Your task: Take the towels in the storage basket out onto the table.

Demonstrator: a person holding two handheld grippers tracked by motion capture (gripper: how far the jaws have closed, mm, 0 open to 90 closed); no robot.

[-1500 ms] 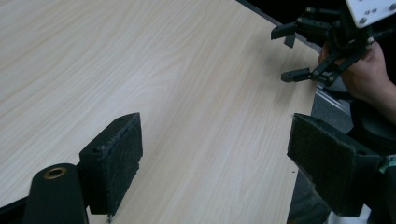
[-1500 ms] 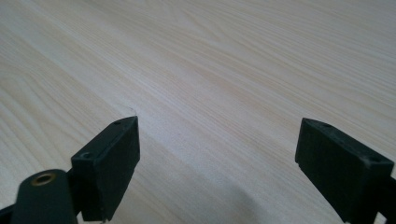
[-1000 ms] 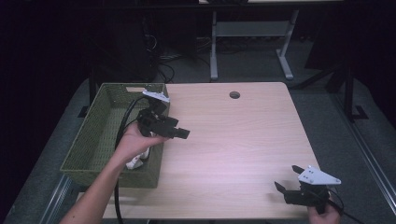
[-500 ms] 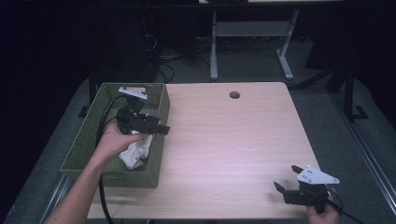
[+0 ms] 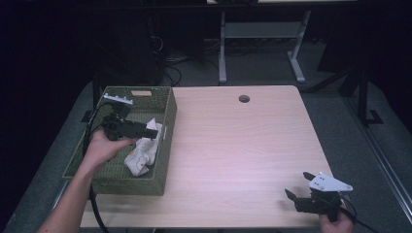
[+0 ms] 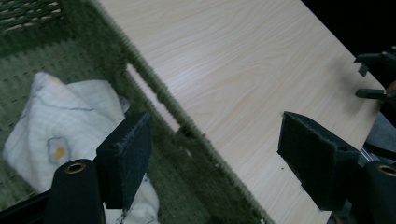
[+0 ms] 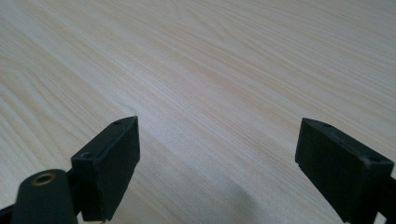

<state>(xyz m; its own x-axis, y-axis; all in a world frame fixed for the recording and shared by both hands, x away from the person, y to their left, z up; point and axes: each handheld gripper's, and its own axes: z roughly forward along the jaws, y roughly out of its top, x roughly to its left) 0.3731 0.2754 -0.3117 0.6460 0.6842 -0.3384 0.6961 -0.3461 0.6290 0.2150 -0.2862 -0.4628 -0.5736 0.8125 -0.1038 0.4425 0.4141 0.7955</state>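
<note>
A green woven basket [image 5: 131,184] stands on the left part of the wooden table [image 5: 243,145]. A crumpled white cloth [image 5: 143,153] with a small yellow print lies inside it. My left gripper [image 5: 154,132] hovers over the basket, pointing right across the cloth. Its jaws have just been closing a little, still stand wide apart, and hold nothing. In the left gripper view the cloth [image 6: 70,126] lies behind the left jaw and the basket wall [image 6: 154,79] runs between the jaws of the left gripper [image 6: 212,126]. My right gripper [image 5: 297,184] rests open at the table's near right corner.
A round cable hole [image 5: 244,98] sits near the table's far edge. A metal table frame [image 5: 262,34] stands on the floor beyond. In the right gripper view bare wood [image 7: 210,46] lies ahead of the right gripper [image 7: 217,126].
My left hand has carried its gripper leftward, from the basket's right wall to over the basket's inside. The cloth now shows beside it. The right gripper has stayed put.
</note>
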